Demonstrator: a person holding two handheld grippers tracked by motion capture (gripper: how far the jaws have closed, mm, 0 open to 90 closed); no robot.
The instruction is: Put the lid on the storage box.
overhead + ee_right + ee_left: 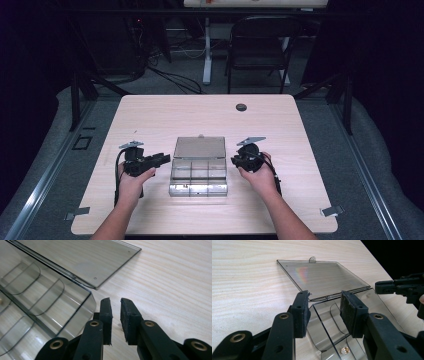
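The clear compartment box (199,175) sits a little toward the near edge of the worktop (150,115), midway between its left and right edges, with its lid (199,148) swung open and lying flat on the wood on the far side. Its long axis runs from near edge to far edge when box and lid are taken together, with the hinge crosswise between them. In my left claw view a small gold ring (344,350) lies in one of the near compartments.

My left claw (161,159) points across at the box's left wall, jaws about half apart with nothing between the pads; from its own camera they stand either side of the hinge end, not pressing it as far as I can tell. My right claw (235,161) is just beside the box's right wall, jaws nearly together with only a slim gap, holding nothing; the box corner lies to the left of its pads (107,312).

Both claws flank the box about equally near; I judge the lid's far edge is what must be reached next
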